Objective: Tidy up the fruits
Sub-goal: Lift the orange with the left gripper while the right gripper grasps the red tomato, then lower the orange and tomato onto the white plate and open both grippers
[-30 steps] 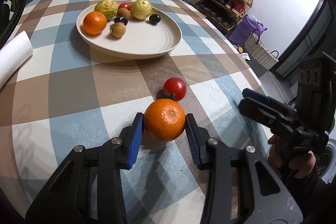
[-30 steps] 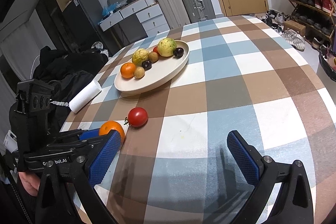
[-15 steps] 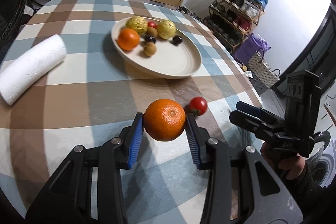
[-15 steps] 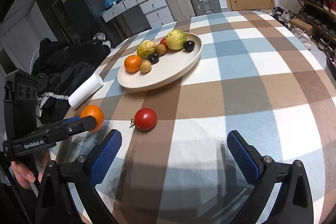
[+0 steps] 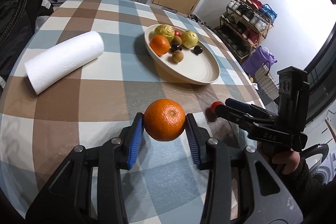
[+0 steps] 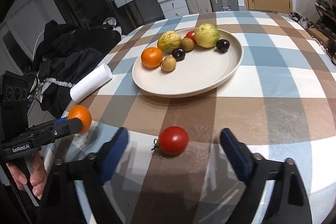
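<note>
Right tongs (image 6: 174,152) advanced, closing around tomato (image 6: 173,140); untouched.

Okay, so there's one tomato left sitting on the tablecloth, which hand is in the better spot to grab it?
Right. The right hand-held gripper already straddles the loose tomato, its jaws closing with a gap on both sides. The left hand-held gripper is full, clamped on an orange that belongs on the plate.

A tomato (image 6: 173,140) lies on the table (image 6: 273,110) before the plate (image 6: 189,81); a paper roll (image 6: 91,83) lies left of it.
</note>
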`<state>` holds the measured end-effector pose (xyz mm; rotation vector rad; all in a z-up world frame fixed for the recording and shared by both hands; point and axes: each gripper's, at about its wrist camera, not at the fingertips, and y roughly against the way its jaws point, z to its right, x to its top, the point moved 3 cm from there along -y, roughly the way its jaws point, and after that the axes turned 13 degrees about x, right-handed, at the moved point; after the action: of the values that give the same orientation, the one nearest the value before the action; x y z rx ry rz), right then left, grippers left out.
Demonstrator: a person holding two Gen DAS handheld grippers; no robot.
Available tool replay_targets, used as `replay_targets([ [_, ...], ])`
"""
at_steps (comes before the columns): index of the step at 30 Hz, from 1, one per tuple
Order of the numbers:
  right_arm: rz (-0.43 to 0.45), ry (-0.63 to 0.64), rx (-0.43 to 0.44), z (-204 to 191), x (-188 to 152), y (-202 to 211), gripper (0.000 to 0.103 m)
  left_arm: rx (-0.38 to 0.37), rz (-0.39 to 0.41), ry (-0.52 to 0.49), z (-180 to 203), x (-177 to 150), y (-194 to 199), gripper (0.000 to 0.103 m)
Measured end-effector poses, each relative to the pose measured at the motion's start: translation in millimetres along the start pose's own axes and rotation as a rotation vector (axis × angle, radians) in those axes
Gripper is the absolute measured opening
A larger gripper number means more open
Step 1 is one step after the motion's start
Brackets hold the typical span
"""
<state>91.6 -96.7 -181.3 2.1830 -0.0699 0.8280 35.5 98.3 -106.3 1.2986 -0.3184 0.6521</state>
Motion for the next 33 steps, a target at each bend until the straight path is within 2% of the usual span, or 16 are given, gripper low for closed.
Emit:
replay_targets([
  [3,-0.014,0.009,-0.022,-2,-1,-6,0.073,0.002,-0.002,0.008,-4,-2,0,0.037],
  [5,-0.015,0.018,-0.041,-3,-1,-7,0.06,0.003,-0.001,0.007,-4,-2,0,0.037],
  [6,-0.014,0.022,-0.049,-3,-1,-7,0.057,0.004,-0.001,0.007,-4,-2,0,0.037],
  [8,-0.02,0.025,-0.05,-3,-2,-8,0.048,0.005,0.002,0.004,-3,-2,1,0.037],
  [12,-0.03,0.031,-0.044,-4,-4,-10,0.035,-0.002,0.01,0.0,1,-2,2,0.037],
  [24,0.013,0.004,-0.04,4,-5,2,0.033,0.016,0.01,-0.034,14,4,0,0.037],
  [33,0.07,-0.014,-0.046,19,-5,25,0.033,0.026,0.008,-0.104,47,28,-19,0.037],
])
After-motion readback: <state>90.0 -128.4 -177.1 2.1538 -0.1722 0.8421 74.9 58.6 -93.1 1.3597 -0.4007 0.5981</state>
